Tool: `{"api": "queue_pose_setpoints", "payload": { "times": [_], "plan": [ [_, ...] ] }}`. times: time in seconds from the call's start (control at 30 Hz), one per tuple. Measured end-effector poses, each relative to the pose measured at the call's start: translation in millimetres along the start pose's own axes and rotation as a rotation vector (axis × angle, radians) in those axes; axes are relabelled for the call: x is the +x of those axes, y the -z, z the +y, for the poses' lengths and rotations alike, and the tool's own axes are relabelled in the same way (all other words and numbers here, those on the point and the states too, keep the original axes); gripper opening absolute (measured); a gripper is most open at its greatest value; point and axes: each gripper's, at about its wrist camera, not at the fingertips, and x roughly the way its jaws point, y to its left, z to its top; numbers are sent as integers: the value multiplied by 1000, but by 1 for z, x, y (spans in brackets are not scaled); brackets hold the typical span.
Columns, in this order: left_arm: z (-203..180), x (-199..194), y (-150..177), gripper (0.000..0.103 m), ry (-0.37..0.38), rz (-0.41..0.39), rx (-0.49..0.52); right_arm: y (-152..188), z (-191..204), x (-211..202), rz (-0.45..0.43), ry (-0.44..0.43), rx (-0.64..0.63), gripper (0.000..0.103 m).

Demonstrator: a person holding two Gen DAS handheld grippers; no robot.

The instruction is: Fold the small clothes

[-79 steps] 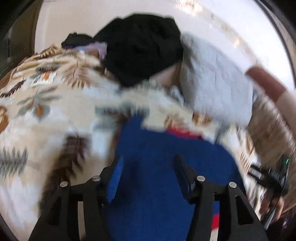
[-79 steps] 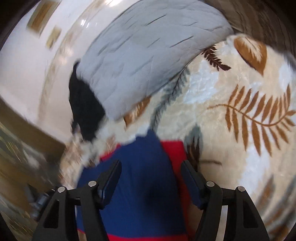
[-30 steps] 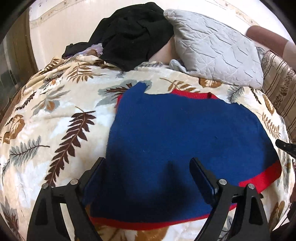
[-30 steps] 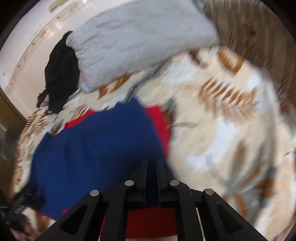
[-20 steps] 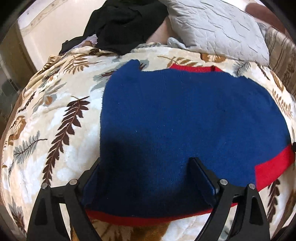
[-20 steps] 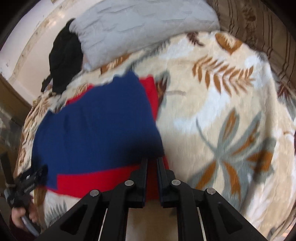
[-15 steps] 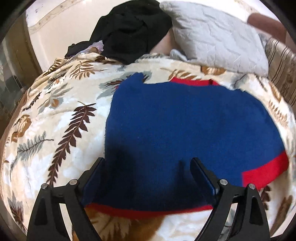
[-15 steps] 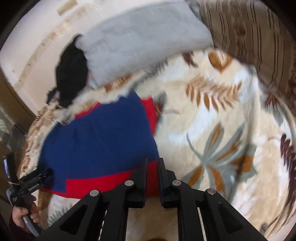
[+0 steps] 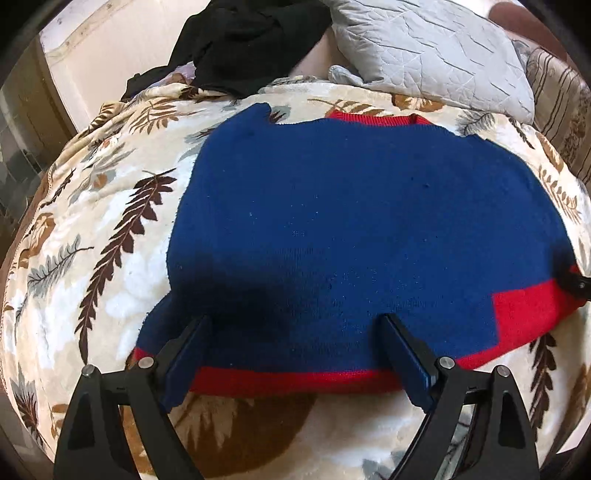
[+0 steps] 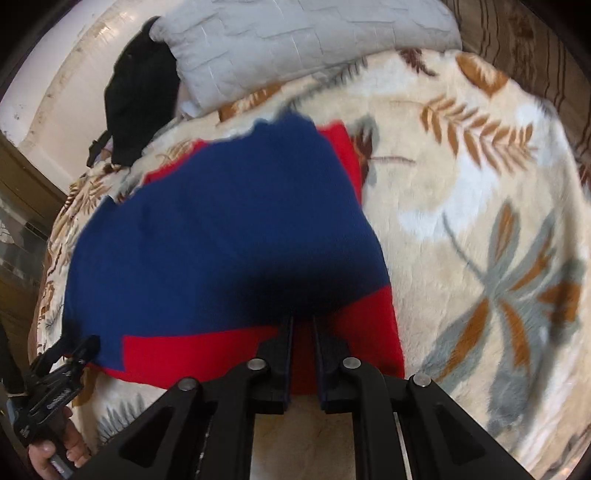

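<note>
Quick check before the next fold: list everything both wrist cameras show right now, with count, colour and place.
Knitted blue sweater with red trim: one, blue and red, spread flat on the blanket, red hem nearest the cameras.
Plush leaf-print blanket: one, cream with brown and grey leaves, under the sweater.
Quilted grey pillow: one, grey, beyond the sweater.
Pile of black clothing: one, black, left of the pillow.
Striped brown fabric: one, brown and beige, at the blanket's right edge.
Left gripper: one, black, open over the hem.
Right gripper: one, black, shut on the red hem corner.
Hand: one, holding the left gripper's handle.
</note>
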Motion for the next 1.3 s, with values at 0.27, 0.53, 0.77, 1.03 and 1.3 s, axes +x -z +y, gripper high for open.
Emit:
{"api": "queue_pose_setpoints", "payload": {
  "times": [0.27,0.53,0.77,1.03,1.3],
  "plan": [
    [6,-34,-2,92,43,-97,-16,6,3,-6,-8,6,-27,14],
    [35,-53,11,92,-43,-145,-110,4,28,-34,-106,13,-41,17],
    [28,-3,13,92,-85,0,-48,20,57,0,12,22,-90,27],
    [56,-35,15,92,-37,-91,-143,8,55,-20,-82,-49,-80,27],
    [91,-29,28,92,-77,-28,-223,5,81,-6,-32,-145,-120,27]
  ]
}}
